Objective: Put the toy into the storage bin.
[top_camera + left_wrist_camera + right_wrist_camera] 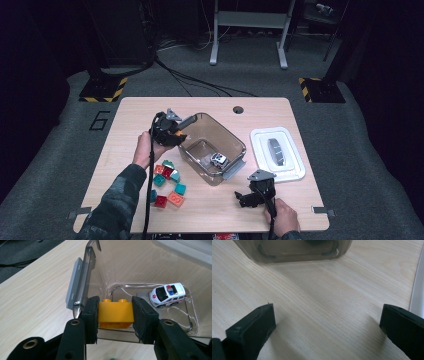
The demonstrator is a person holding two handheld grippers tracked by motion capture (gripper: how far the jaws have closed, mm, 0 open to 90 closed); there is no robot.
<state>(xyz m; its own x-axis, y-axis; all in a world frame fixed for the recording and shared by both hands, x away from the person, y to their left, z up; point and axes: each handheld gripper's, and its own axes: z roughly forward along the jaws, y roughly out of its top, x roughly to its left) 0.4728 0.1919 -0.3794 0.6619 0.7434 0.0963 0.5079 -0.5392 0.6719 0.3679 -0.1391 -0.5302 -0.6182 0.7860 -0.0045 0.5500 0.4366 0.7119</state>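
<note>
My left gripper (114, 312) is shut on an orange toy brick (115, 314), its two pads pressing the brick's sides. It holds the brick over the left rim of a clear plastic bin (212, 147). Inside the bin (140, 272) lies a white toy ambulance (167, 294), also seen from above as a small white car (218, 159). From above, the left gripper (176, 136) sits at the bin's left edge. My right gripper (243, 198) rests low near the table's front right, jaws wide open over bare wood (324, 322), nothing between them.
Several loose bricks (167, 182) in teal, red and orange lie on the table's front left. The bin's white lid (277, 152) lies flat to the right of the bin. The wooden table (135, 115) has a cable hole at the back.
</note>
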